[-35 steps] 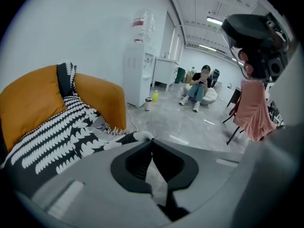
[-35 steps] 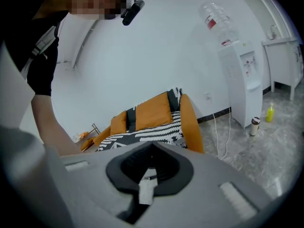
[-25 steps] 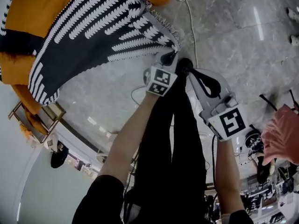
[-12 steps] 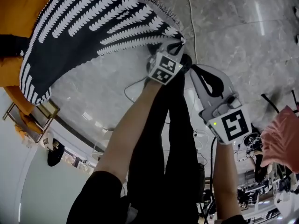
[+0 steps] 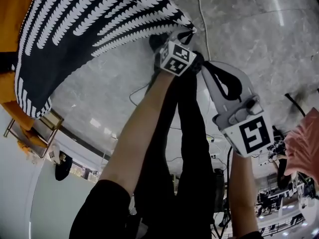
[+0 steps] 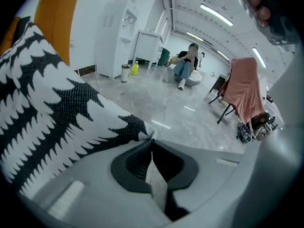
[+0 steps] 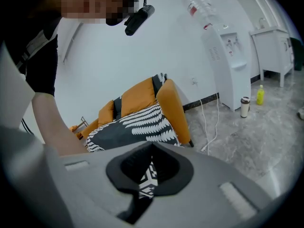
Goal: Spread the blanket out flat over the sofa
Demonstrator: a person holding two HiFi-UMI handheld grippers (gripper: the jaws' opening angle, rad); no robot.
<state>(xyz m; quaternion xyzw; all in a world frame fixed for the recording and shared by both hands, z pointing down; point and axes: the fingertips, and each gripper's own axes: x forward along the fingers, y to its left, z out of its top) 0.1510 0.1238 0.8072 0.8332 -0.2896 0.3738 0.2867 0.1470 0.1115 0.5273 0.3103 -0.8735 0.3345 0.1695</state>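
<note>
The black-and-white patterned blanket [image 5: 89, 29] hangs stretched from the orange sofa [image 5: 9, 91] out over the marble floor. My left gripper [image 5: 185, 35] is shut on the blanket's near corner; in the left gripper view the cloth [image 6: 57, 122] runs off to the left from the closed jaws [image 6: 152, 139]. My right gripper [image 5: 199, 66] sits just behind the left one, jaws shut with nothing in them. In the right gripper view [image 7: 152, 148] it faces the sofa [image 7: 168, 103] and the blanket [image 7: 137, 122] draped on the seat.
A white cable [image 5: 202, 14] trails over the floor beside the sofa. A water dispenser [image 7: 228, 65] and a yellow bottle [image 7: 260, 95] stand by the wall. A chair draped in pink cloth [image 6: 244, 91] and a seated person [image 6: 185, 68] are further off. My black-trousered legs [image 5: 189, 148] are below the grippers.
My left gripper has carried the blanket corner further up the head view, and the blanket now hides more of the orange sofa. The right gripper has barely shifted.
</note>
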